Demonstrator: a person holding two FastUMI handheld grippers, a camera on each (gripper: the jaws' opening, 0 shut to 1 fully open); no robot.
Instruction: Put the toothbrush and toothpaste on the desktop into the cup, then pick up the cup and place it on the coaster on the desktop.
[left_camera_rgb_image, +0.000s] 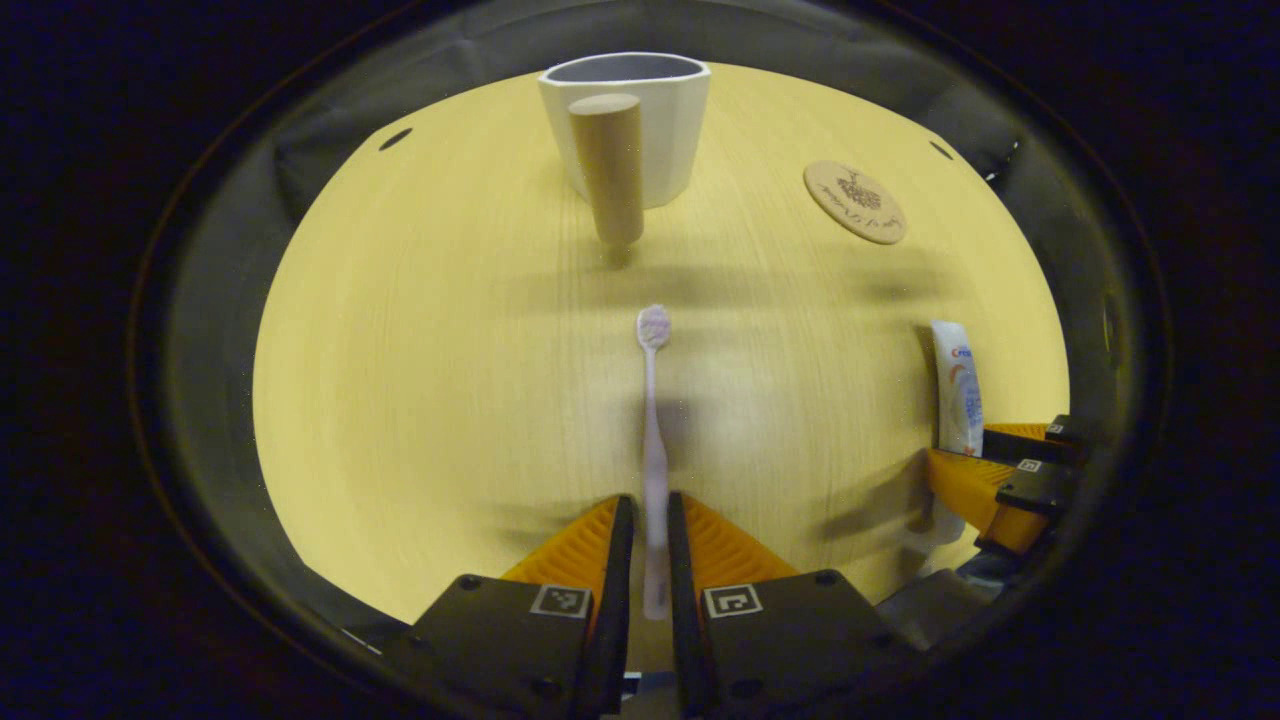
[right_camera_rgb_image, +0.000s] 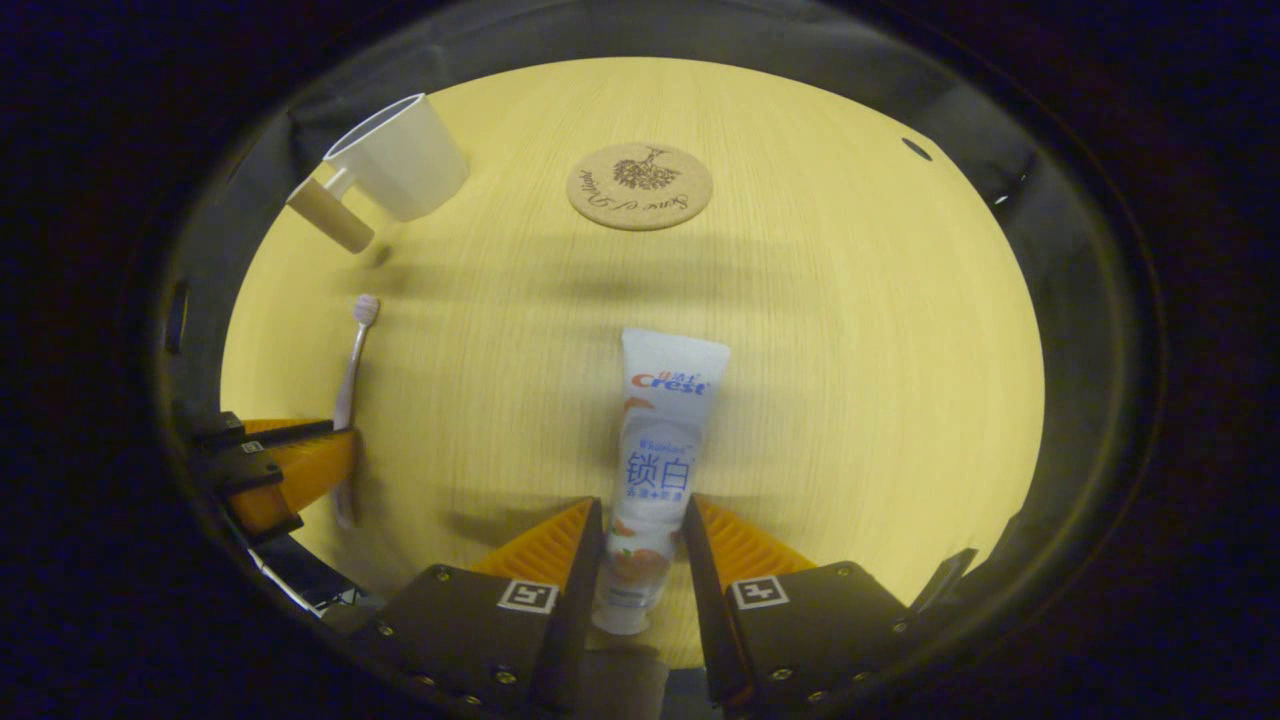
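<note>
On the pale wooden desktop (left_camera_rgb_image: 420, 400), my left gripper (left_camera_rgb_image: 650, 530) is clamped on the handle of the toothbrush (left_camera_rgb_image: 653, 400), whose head points toward the cup (left_camera_rgb_image: 650, 110) with its wooden handle. My right gripper (right_camera_rgb_image: 642, 530) grasps the toothpaste (right_camera_rgb_image: 660, 440) near its cap end, both fingers against the tube. Beyond it the round coaster (right_camera_rgb_image: 640, 187) lies bare, well apart from the cup.
</note>
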